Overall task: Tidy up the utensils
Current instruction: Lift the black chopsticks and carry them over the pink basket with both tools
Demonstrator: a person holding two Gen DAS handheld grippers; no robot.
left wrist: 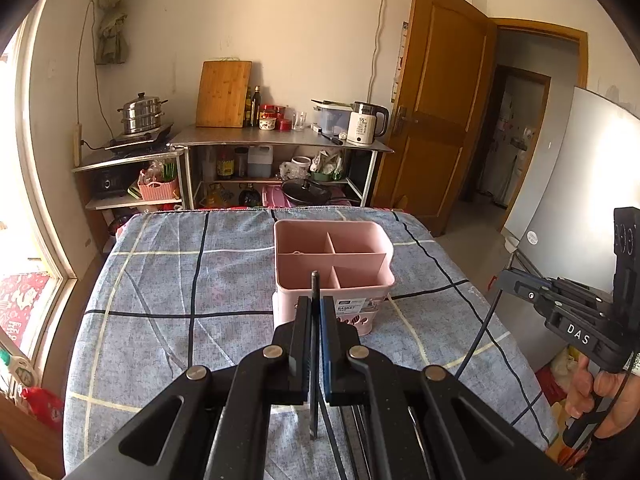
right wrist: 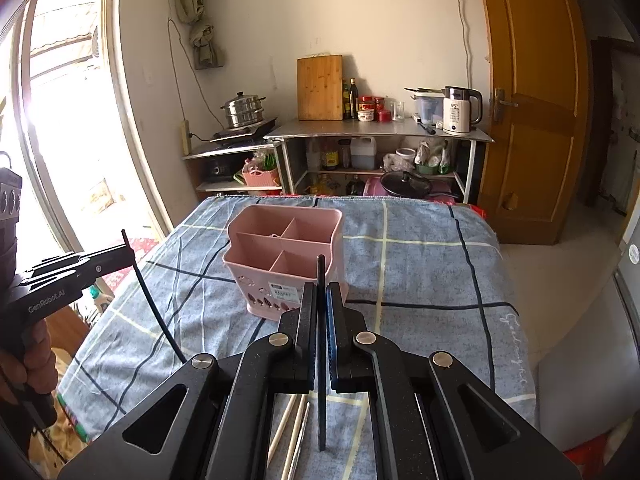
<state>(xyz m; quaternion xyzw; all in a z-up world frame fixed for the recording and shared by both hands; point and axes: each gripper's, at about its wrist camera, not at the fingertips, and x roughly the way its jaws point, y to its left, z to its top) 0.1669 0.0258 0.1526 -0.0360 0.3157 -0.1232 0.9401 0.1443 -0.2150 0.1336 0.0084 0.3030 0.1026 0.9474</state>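
A pink utensil basket (left wrist: 334, 264) with several empty compartments stands on the blue checked tablecloth (left wrist: 168, 288); it also shows in the right wrist view (right wrist: 282, 248). My left gripper (left wrist: 316, 304) is shut on a black chopstick (left wrist: 315, 284), held upright just in front of the basket. My right gripper (right wrist: 321, 292) is shut on another black chopstick (right wrist: 321, 272), also upright, near the basket's right front corner. Wooden chopsticks (right wrist: 286, 428) and a metal one lie on the cloth below the right gripper.
A steel counter (left wrist: 280, 138) with a kettle (left wrist: 366, 124), cutting board (left wrist: 224, 94) and jars stands behind the table. A steamer pot (left wrist: 142, 114) sits on a cooker at left. A wooden door (left wrist: 436, 112) is at right, a fridge (left wrist: 580, 184) further right.
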